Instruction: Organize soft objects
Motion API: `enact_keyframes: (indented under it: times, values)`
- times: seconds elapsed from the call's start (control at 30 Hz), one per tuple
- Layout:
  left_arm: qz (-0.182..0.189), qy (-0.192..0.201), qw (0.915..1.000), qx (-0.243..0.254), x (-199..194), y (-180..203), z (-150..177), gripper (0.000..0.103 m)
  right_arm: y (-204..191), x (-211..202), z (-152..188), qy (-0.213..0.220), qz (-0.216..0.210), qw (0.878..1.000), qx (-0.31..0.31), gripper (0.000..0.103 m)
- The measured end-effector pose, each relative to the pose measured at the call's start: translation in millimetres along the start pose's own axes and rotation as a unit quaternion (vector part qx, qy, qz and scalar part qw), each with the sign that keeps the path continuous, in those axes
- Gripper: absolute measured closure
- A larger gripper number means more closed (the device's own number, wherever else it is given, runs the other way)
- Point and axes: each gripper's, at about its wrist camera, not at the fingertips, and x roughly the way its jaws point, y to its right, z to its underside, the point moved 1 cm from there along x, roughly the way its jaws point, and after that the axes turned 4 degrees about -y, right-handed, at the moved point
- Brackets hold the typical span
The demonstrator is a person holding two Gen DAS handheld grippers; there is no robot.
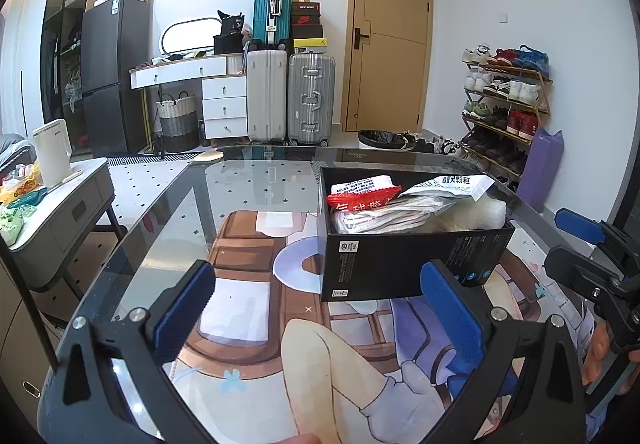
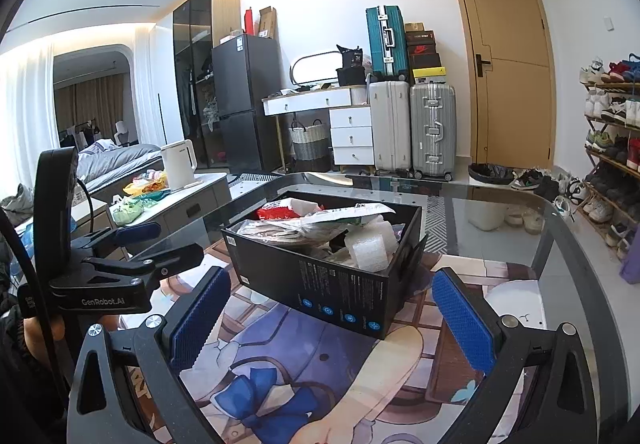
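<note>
Soft packets (image 1: 384,200) are sitting in a black box (image 1: 400,264) on the worktop (image 1: 248,180), while both grippers' fingers (image 1: 186,308) (image 2: 464,320) are hanging wide apart, holding nothing.

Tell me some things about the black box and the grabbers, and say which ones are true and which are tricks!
1. The black box has soft packets in it. True.
2. The left gripper squeezes a red packet. False: it is open and empty; the packet lies in the box.
3. The right gripper is open. True.
4. The box sits on the floor. False: it sits on the picture mat on the glass table.
</note>
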Motion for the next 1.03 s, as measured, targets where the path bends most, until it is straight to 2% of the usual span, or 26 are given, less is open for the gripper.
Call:
enact_keyframes:
  times: [1.03]
  values:
    - [-0.004,0.010,0.9999,0.003,-3.4,3.6,1.1,0.000,-2.5,0.7,0.1,0.003,-0.002,1.000,-0.004,0.001]
